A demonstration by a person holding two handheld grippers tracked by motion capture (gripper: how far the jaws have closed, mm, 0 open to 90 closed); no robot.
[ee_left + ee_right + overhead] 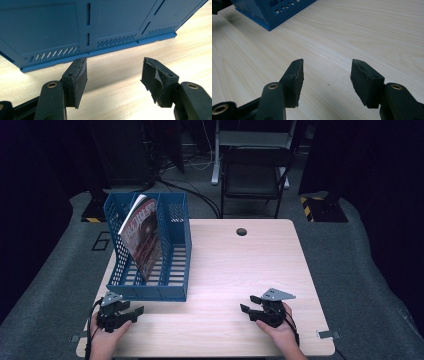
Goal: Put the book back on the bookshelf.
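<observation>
Both the left gripper and the right gripper rest low over the table with jaws spread and empty, the left just before the blue rack, which holds a leaning magazine.

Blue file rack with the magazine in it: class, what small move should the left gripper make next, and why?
Probably ease the left gripper forward to the blue file rack. Its jaws stand open and empty just short of the rack's near wall, while the magazine leans inside and the right gripper rests apart on the table.
</observation>
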